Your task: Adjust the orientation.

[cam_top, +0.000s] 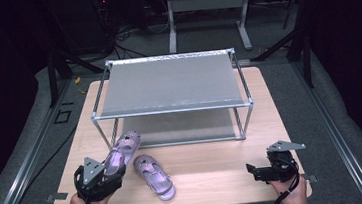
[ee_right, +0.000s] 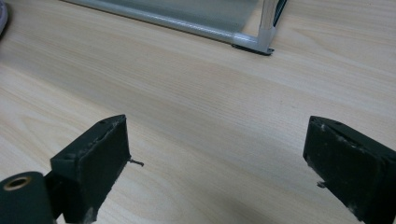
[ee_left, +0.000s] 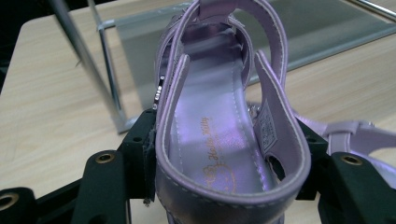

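Observation:
My left gripper (cam_top: 112,170) is shut on the heel end of a purple strapped sandal (cam_top: 123,150), which is lifted and tilted with its toe towards the rack. In the left gripper view the sandal (ee_left: 219,130) sits between the two black jaws, and the pads press on its sides. A second purple sandal (cam_top: 153,177) lies flat on the table just right of the held one, and its strap (ee_left: 355,135) shows beside the right jaw. At the table's front right, my right gripper (cam_top: 252,169) rests open with nothing between its pads (ee_right: 93,163).
A two-tier metal-frame shoe rack (cam_top: 169,83) with grey shelves stands across the back half of the wooden table (cam_top: 215,164). Its front right foot (ee_right: 254,42) is ahead of my right gripper. Dark floor and cables surround the table.

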Available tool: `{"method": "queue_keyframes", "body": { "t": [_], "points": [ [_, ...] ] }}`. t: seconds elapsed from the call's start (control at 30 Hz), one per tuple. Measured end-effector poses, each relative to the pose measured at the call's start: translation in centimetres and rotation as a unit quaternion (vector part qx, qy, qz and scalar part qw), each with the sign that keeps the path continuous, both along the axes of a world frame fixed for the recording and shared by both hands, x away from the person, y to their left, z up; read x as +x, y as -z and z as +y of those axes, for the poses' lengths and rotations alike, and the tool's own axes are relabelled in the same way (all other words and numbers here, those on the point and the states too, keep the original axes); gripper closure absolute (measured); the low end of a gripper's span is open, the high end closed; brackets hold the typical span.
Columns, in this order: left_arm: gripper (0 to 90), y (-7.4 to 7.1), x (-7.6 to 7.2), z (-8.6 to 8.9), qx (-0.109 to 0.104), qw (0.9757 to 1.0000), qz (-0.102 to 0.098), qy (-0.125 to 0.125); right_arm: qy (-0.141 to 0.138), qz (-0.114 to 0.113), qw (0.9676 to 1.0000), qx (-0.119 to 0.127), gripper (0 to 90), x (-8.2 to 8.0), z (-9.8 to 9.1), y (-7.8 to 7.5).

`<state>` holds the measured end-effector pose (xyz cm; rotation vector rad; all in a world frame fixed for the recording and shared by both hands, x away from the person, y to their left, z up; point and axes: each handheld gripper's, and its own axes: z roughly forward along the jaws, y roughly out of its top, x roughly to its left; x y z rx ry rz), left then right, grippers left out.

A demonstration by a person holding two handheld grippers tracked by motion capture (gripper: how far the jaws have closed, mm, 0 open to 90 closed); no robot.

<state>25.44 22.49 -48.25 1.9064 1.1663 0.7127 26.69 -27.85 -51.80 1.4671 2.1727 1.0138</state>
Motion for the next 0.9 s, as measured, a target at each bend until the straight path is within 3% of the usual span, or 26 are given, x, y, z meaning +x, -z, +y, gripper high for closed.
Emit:
{"method": "queue_keyframes", "body": {
  "t": [0.47, 0.7, 0.9],
  "points": [
    [40.7, -0.1, 4.2, -2.6, 0.009, 0.9998, -0.003, 0.02, 0.002, -0.001, 1.0, 0.003, 6.8, 0.0, 0.0, 0.1],
    [40.7, 0.9, 6.3, -3.5, 0.015, 0.9997, 0.004, 0.018, 0.004, -0.002, 1.0, 0.0, 6.9, -0.1, -0.2, -0.1],
    [40.7, 1.9, 8.1, -4.4, 0.004, 0.9998, 0.006, 0.019, 0.009, -0.002, 1.0, -0.001, 6.9, -0.2, -0.4, 0.0]
  ]
}}
